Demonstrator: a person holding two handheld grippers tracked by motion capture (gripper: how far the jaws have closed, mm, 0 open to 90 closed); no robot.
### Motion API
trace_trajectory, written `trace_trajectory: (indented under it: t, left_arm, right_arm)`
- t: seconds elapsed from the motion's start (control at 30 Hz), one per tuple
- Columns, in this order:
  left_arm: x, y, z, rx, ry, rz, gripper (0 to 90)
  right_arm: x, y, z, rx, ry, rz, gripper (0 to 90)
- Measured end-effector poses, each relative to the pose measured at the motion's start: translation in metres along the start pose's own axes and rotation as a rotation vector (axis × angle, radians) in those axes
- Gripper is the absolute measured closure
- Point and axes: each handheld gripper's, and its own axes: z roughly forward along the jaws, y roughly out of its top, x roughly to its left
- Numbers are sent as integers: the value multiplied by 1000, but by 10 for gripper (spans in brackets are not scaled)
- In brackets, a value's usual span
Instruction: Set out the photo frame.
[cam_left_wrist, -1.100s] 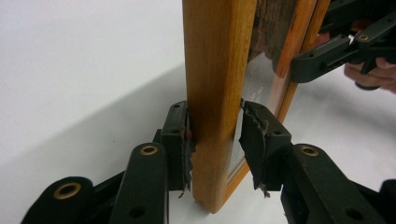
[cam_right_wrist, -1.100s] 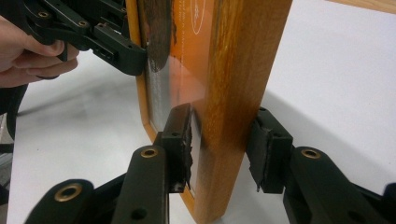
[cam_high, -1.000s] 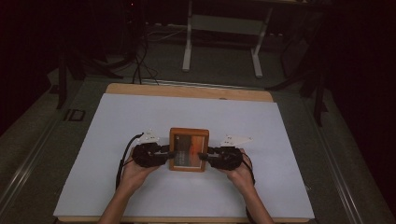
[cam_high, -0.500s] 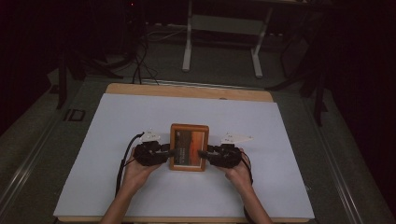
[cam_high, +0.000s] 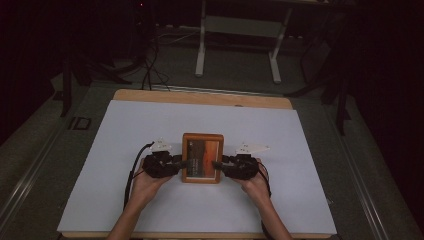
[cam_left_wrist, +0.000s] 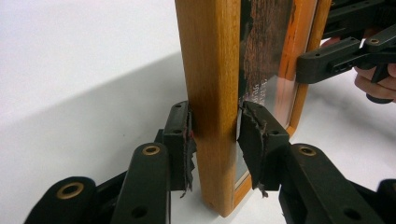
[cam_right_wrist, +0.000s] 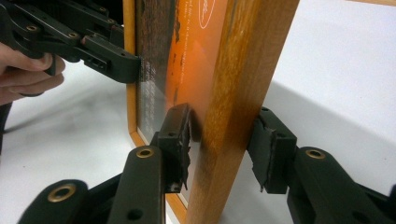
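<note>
At the lower centre of the high view, a wooden picture frame (cam_high: 202, 158) is held between the two grippers over a white table cover (cam_high: 125, 125).

The left gripper (cam_high: 176, 164) is seen at the frame's left edge, in the person's left hand (cam_high: 150, 181). In the left gripper view, the left gripper (cam_left_wrist: 215, 135) is closed on the frame's wooden side rail (cam_left_wrist: 210, 93) at a middling width: one torn pad is pressed against the outer face of the rail, and the other lies against the glass side. The rail rises from the bottom centre of that view to its top edge, between the two jaws.

The right gripper (cam_high: 220, 164) is seen at the frame's right edge, in the right hand (cam_high: 257, 184). In the right gripper view, the right gripper (cam_right_wrist: 222, 140) straddles the opposite rail (cam_right_wrist: 238, 93), again at a middling width. The jaw at the left is set against the glass over the orange print (cam_right_wrist: 187, 60). Whether the jaw at the right presses on the wood cannot be told with certainty, as a thin gap seems to show beside it.

In each gripper view, the other gripper is seen at the far edge of the frame, in the upper corner.
</note>
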Motion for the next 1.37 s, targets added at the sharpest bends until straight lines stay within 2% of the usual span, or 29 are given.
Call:
trace_trajectory:
  t: [0.03, 0.33, 0.5, 0.8, 0.93, 1.07, 1.2, 1.23, 1.27, 1.33, 1.37]
  left_arm:
    - [1, 0, 0, 1, -5, -3, 649]
    - [2, 1, -1, -2, -18, -9, 535]
    - [7, 3, -10, -30, -21, -34, 472]
    - [13, 6, -32, -86, 13, -44, 440]
    - [13, 8, -43, -115, 40, -30, 439]
    - [15, 8, -52, -138, 74, -20, 432]
    - [21, 4, -57, -125, 137, -14, 430]
    - [23, 2, -56, -113, 163, -13, 428]
    - [25, 0, -55, -95, 198, -12, 428]
    - [31, -7, -51, -51, 267, -13, 419]
    - [35, -13, -45, -16, 314, -24, 412]
  right_arm:
    - [1, 0, 1, 4, -1, -3, 558]
    - [1, 1, -2, 5, -4, -3, 461]
    - [2, 5, -10, -2, -14, -10, 419]
    - [-3, 8, -35, -48, -54, -9, 406]
    - [-9, 8, -47, -72, -75, 3, 402]
    - [-17, 6, -60, -85, -103, 20, 397]
    - [-25, 2, -70, -68, -151, 26, 385]
    - [-28, -1, -74, -49, -182, 22, 383]
    - [-28, -1, -74, -49, -182, 22, 383]
    - [-33, -6, -76, -10, -236, 10, 373]
    - [-36, -10, -76, 16, -272, 2, 365]
